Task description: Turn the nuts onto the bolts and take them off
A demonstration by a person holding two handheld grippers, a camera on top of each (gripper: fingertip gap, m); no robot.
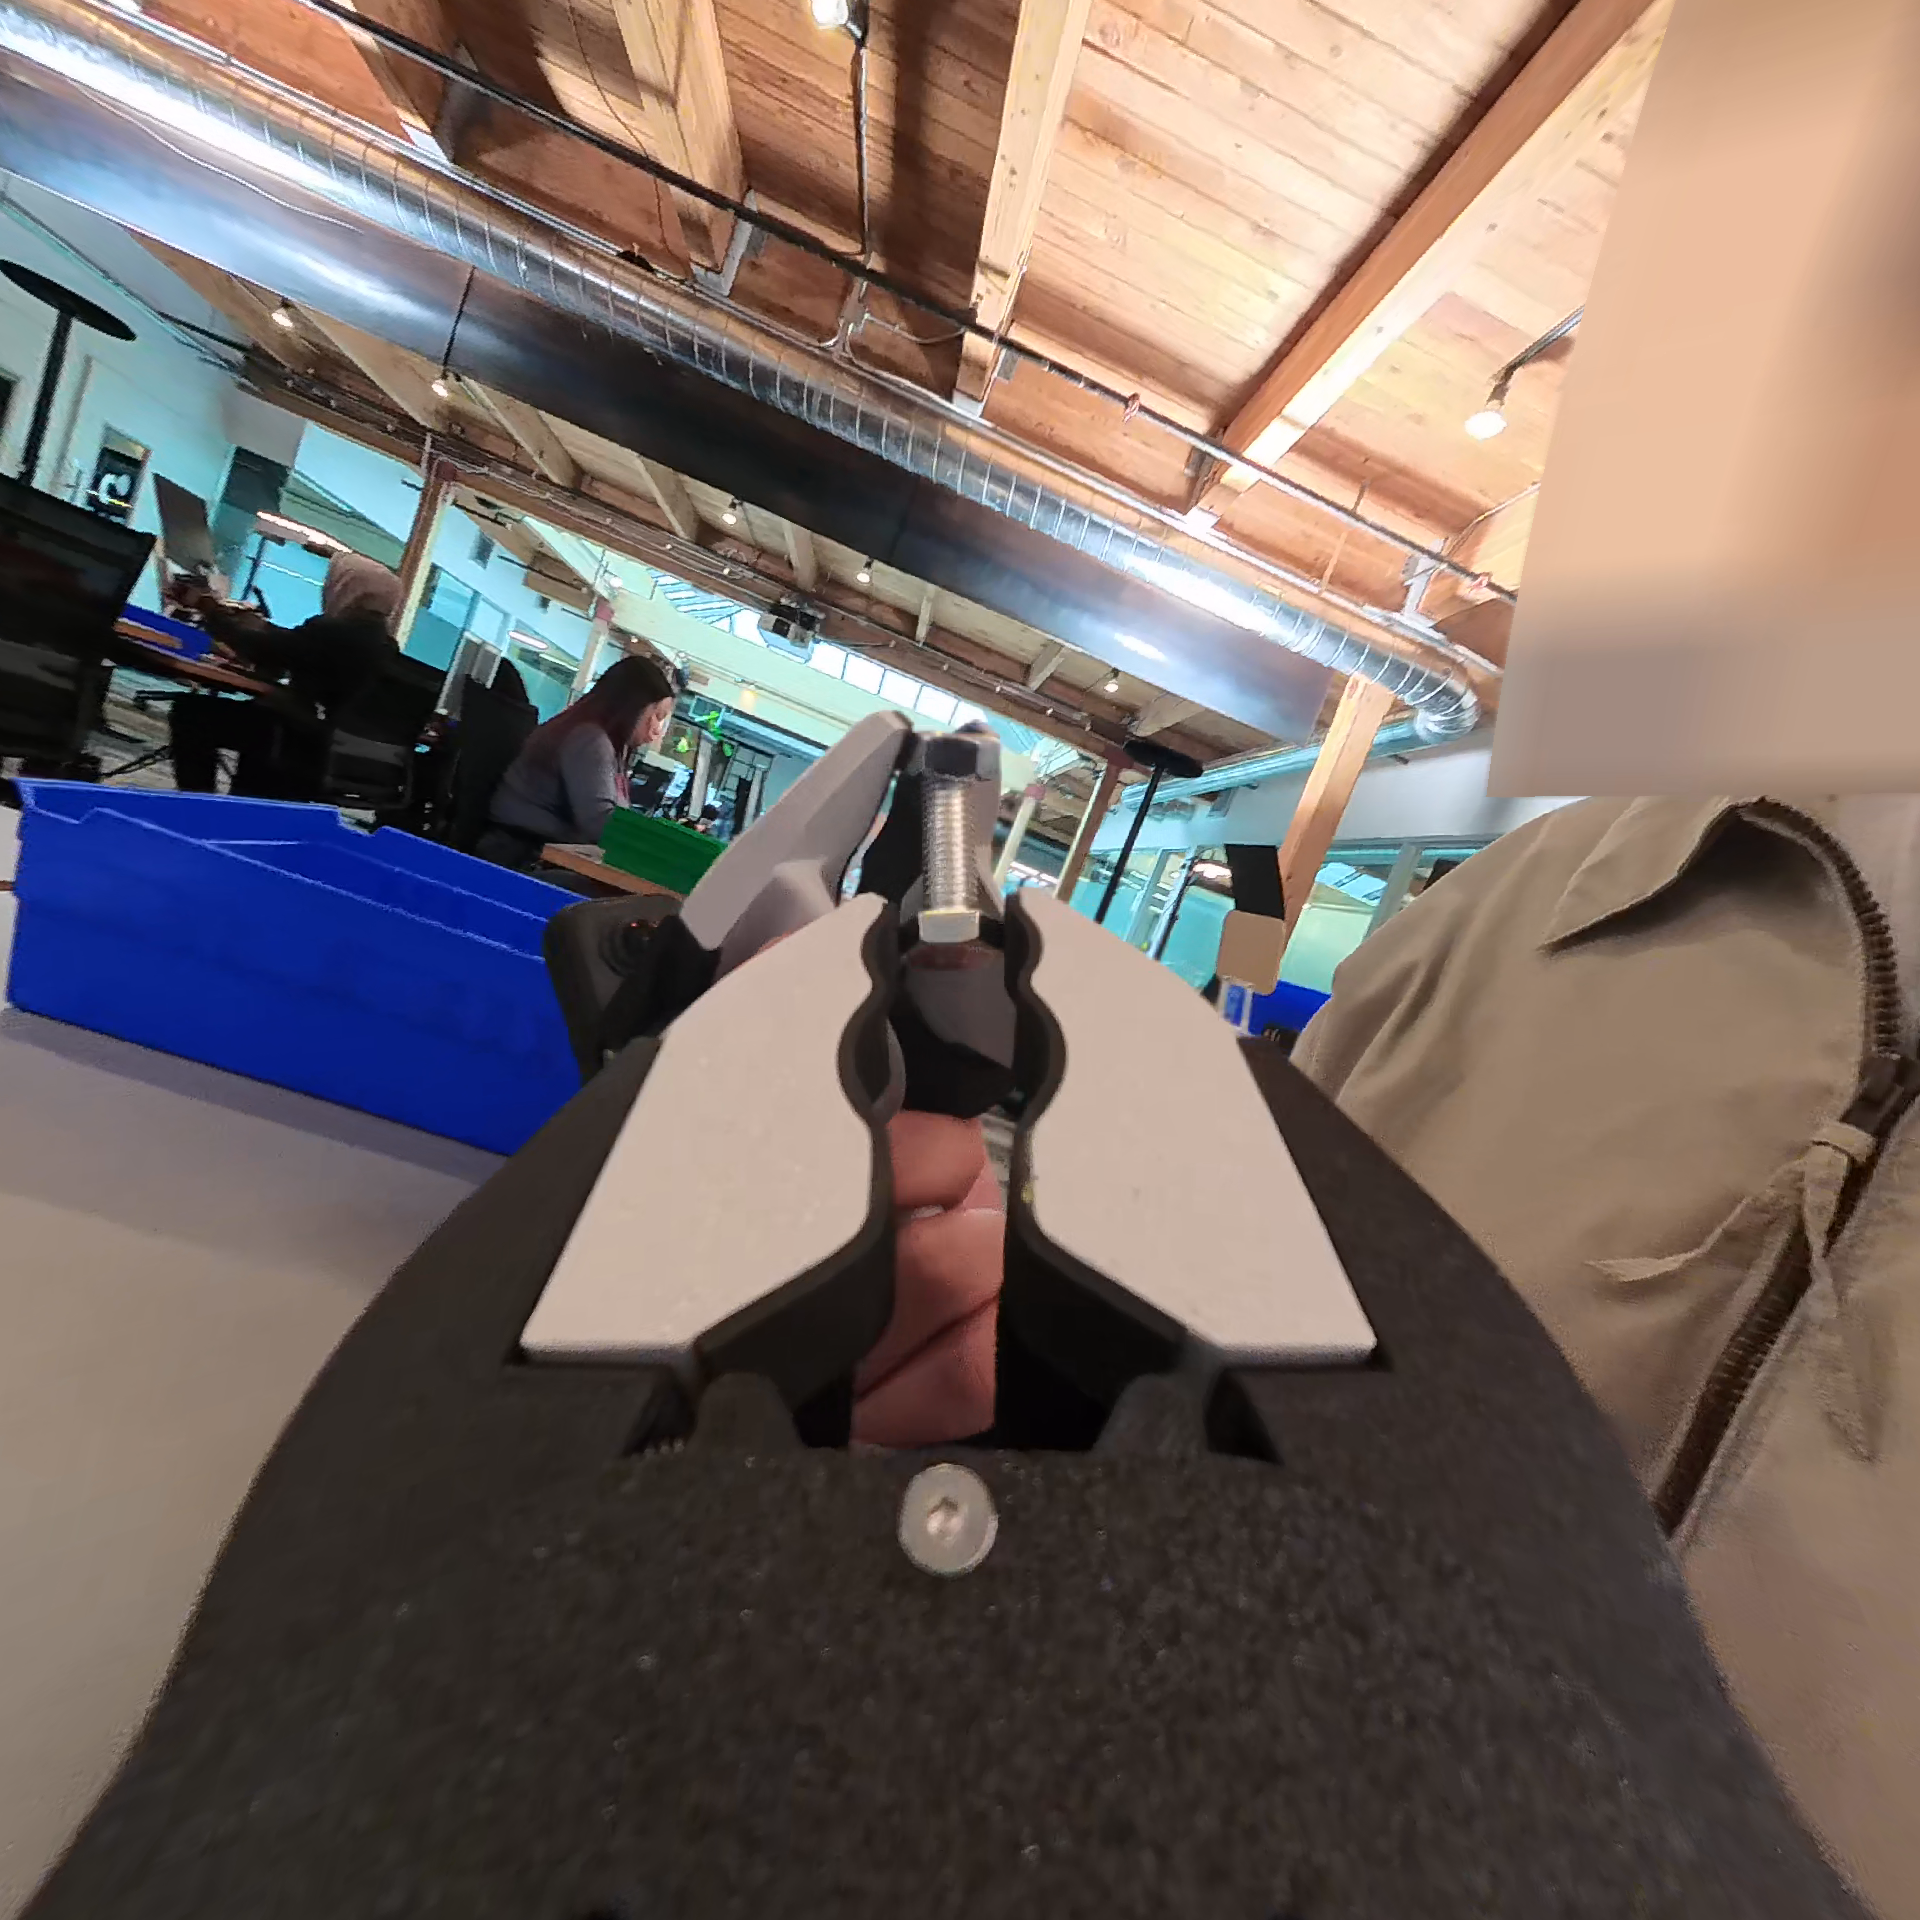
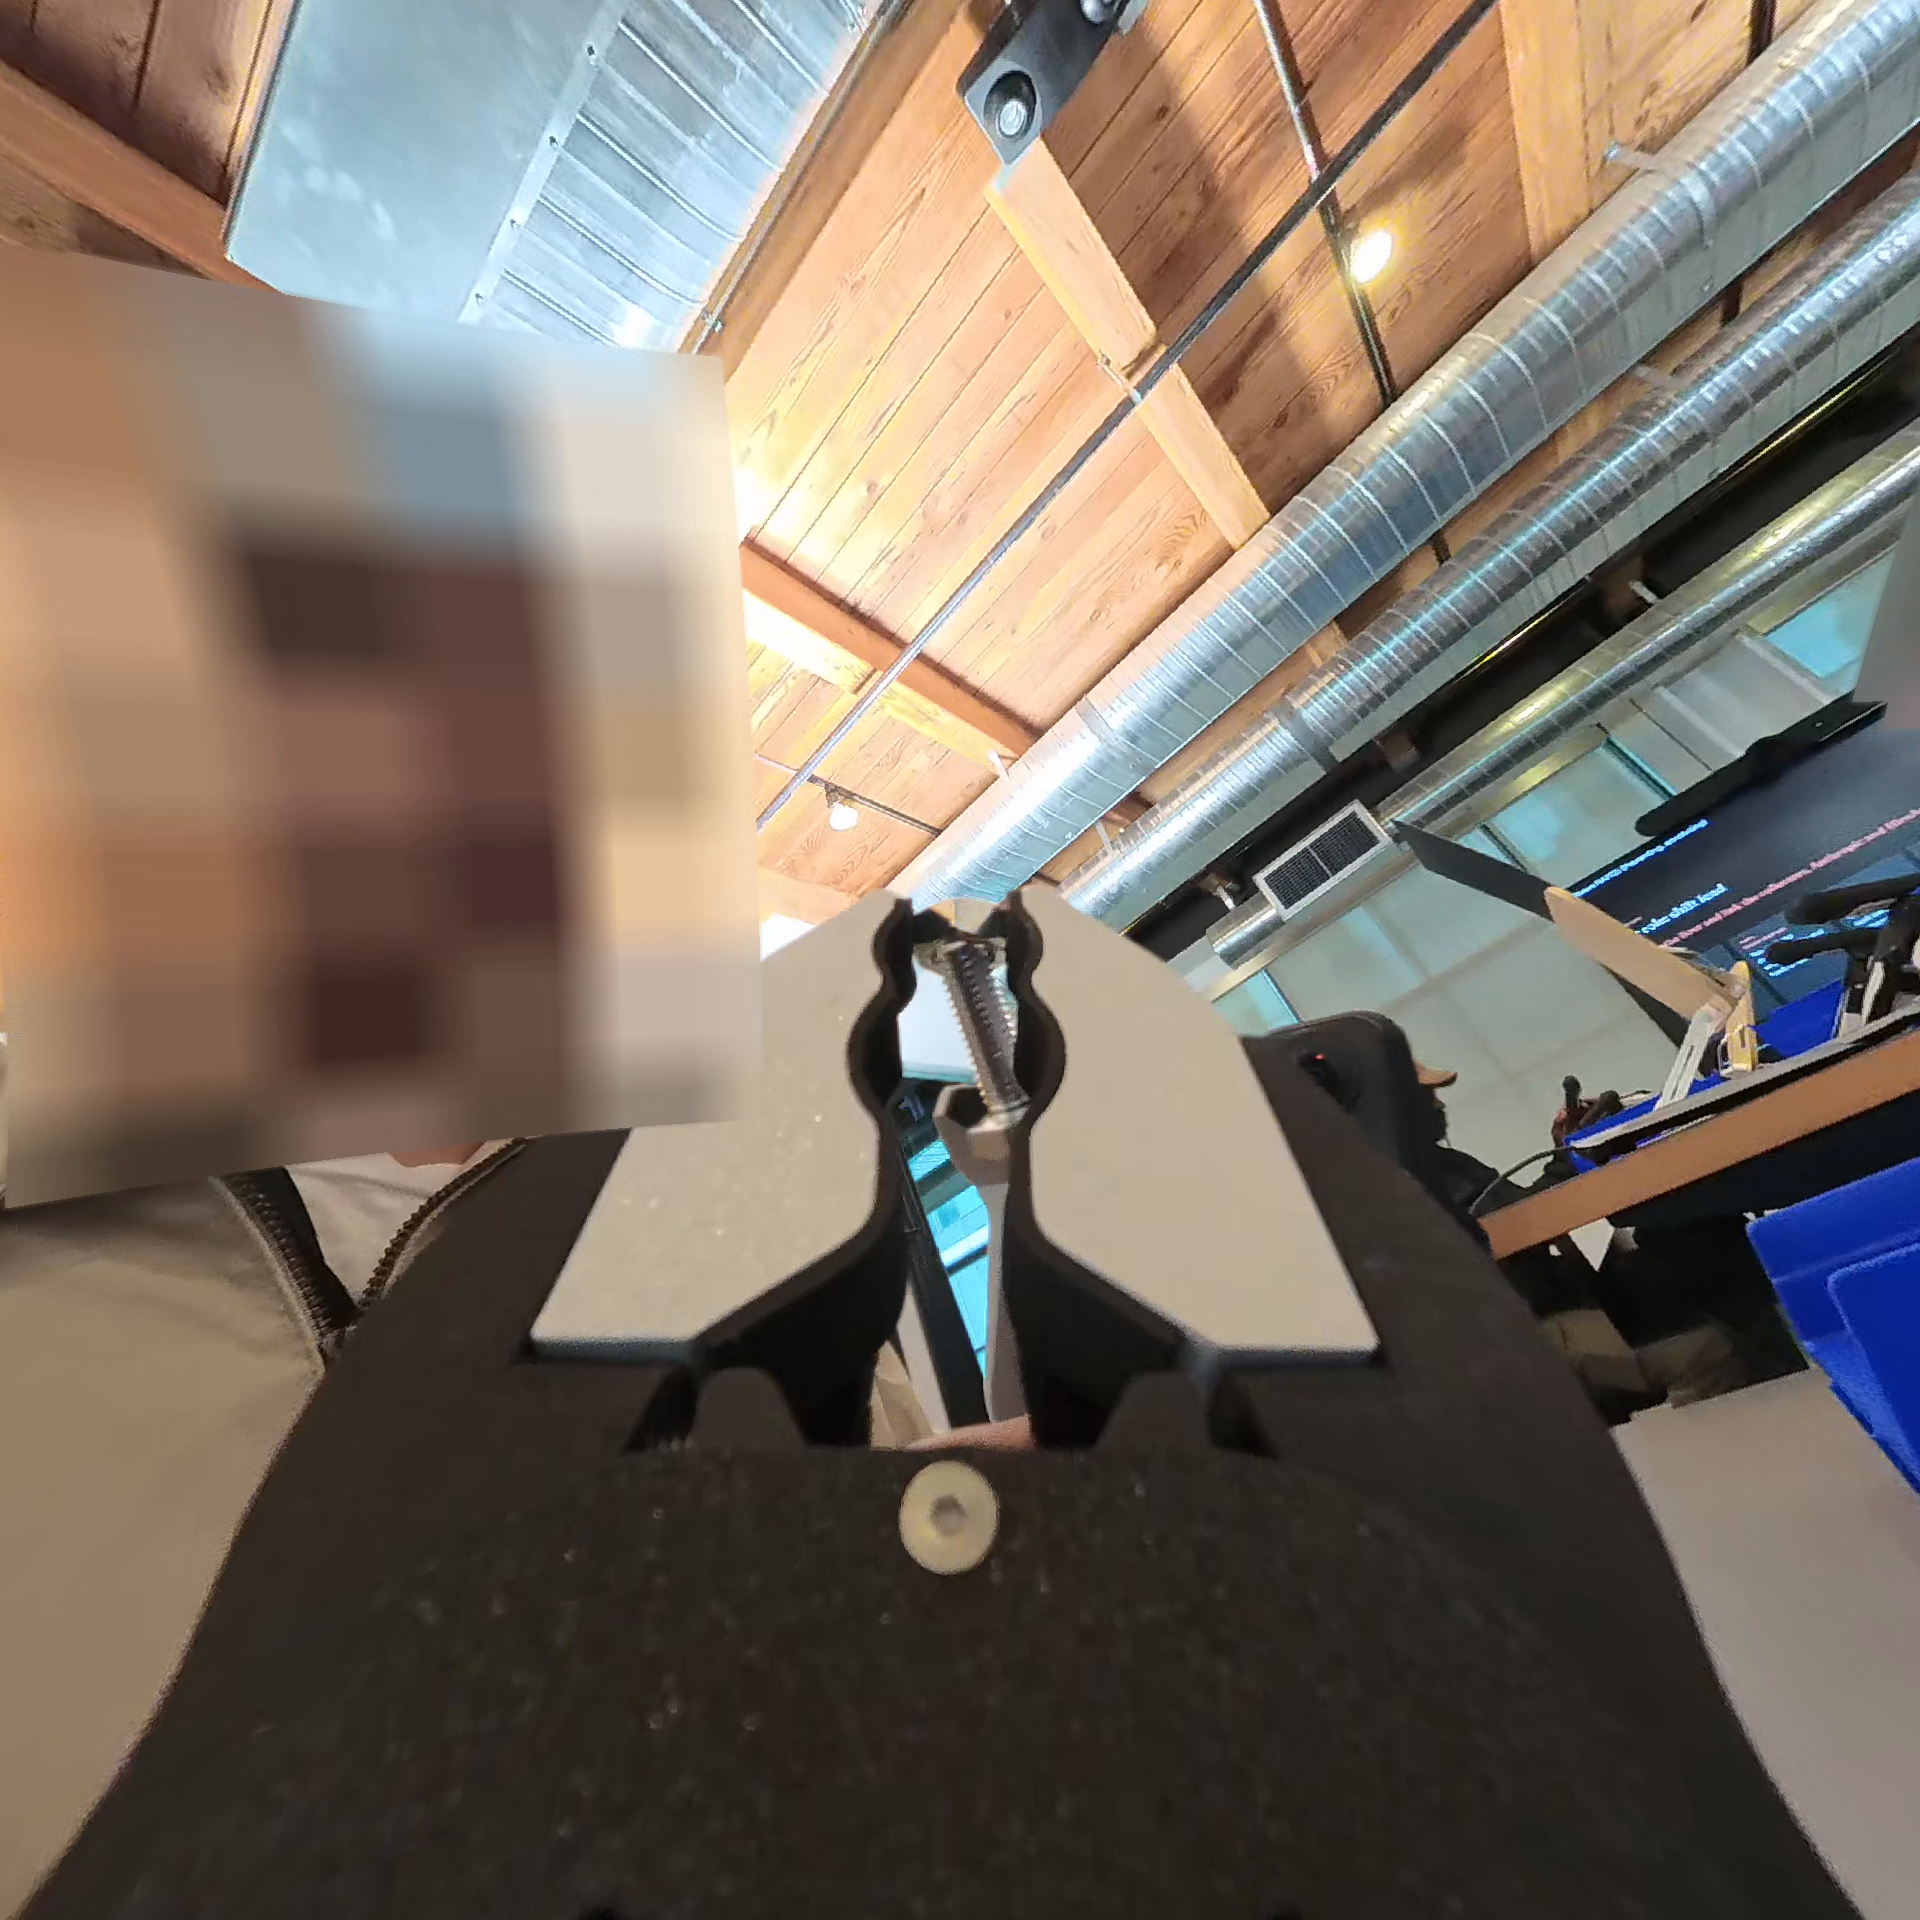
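Holding one bolt (image 1: 948, 844) between them, both grippers are raised off the table (image 1: 187, 1247) and tipped toward the ceiling, which I judge keeps the threads free to turn. In the left wrist view the left gripper (image 1: 943, 925) has its tips closed on a square nut (image 1: 943, 923) at the near end of the bolt. Beyond it the right gripper (image 1: 935, 758) pinches the bolt's far end, where a dark hex piece sits; whether that is the head or a second nut I cannot tell.

In the right wrist view the right gripper's tips are drawn almost together on that end of the bolt, and the shank runs back down the gap between the fingers to the nut (image 2: 985, 1127), which the left gripper grips from below. Gripping opposite ends this way lets one tool steady the bolt while the other twists.

Judging by the bare thread between them, the nut sits at the very tip of the bolt, either just started or nearly off.

A blue bin (image 1: 281, 935) stands on the table to the left.
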